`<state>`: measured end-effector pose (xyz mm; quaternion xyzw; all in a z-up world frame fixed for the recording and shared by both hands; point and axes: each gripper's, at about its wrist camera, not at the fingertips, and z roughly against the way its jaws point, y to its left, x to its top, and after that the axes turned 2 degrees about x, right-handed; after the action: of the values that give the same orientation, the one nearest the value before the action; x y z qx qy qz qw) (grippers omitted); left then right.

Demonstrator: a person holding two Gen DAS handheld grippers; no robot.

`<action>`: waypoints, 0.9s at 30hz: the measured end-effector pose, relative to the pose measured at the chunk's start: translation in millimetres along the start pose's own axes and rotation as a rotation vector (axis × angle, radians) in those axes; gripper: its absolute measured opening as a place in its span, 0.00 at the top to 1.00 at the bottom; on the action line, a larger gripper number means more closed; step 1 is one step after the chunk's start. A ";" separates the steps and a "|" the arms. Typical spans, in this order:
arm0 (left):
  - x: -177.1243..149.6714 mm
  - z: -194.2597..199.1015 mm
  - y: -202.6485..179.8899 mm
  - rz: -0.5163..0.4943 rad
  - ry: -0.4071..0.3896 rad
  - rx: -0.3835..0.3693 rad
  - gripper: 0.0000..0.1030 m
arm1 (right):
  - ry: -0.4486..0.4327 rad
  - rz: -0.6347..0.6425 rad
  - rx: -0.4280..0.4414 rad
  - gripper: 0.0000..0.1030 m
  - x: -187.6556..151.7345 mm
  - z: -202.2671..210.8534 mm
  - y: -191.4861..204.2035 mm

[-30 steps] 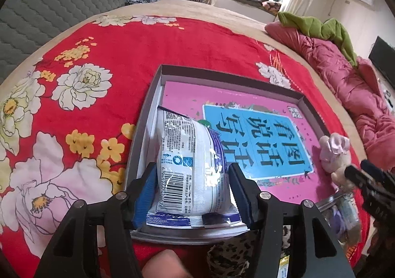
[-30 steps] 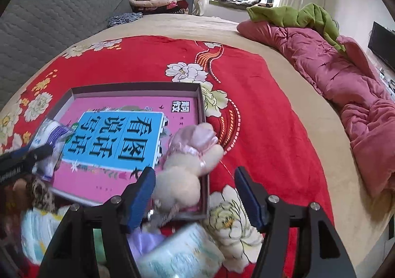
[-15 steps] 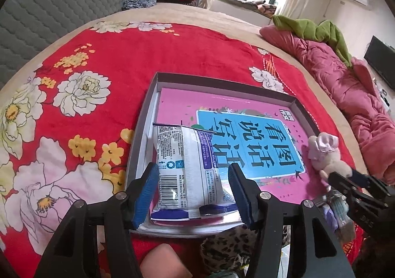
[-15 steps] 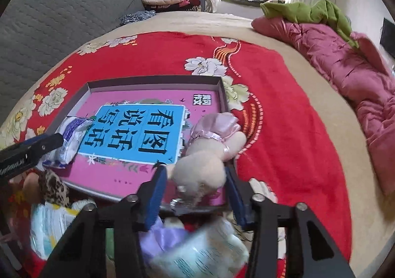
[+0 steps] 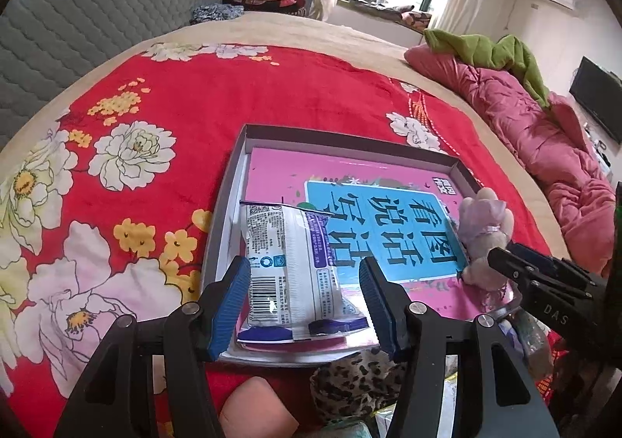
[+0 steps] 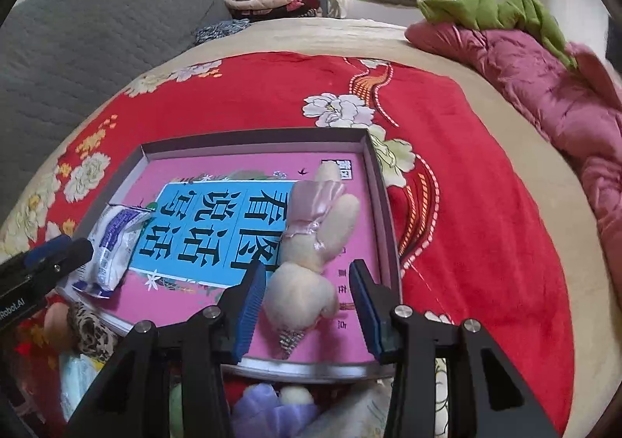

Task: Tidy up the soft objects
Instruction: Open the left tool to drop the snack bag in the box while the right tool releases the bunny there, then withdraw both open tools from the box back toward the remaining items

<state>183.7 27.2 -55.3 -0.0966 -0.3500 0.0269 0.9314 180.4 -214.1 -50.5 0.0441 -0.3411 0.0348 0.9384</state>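
A shallow grey box (image 5: pixel 229 205) holding a pink book (image 6: pixel 241 290) lies on the red floral bedspread (image 5: pixel 233 96) near the bed's front edge. In the box's near left corner a white snack packet (image 5: pixel 291 263) lies flat between the left gripper's (image 5: pixel 303 302) blue fingers (image 5: pixel 229 302), which stand open with a gap on each side. Toward the box's near right corner a cream plush rabbit (image 6: pixel 311 251) lies between the right gripper's (image 6: pixel 307 306) fingers (image 6: pixel 248 306); its jaws have just been closing, the left pad at the rabbit's body, the right pad apart from it.
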 end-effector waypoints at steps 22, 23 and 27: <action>-5.8 40.4 -9.3 -0.002 -0.048 0.045 0.35 | -0.041 -0.024 0.015 0.44 -8.9 32.5 -11.2; -6.8 42.6 -10.8 -0.007 -0.050 0.050 0.33 | -0.045 -0.026 0.016 0.42 -9.5 34.3 -11.8; -10.0 49.7 -17.1 -0.021 -0.055 0.059 0.32 | -0.051 -0.031 0.012 0.41 -10.3 39.1 -13.4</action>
<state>143.2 17.3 -21.7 -0.0647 -0.3754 0.0300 0.9241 148.8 -232.0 -28.1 0.0559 -0.3639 0.0214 0.9295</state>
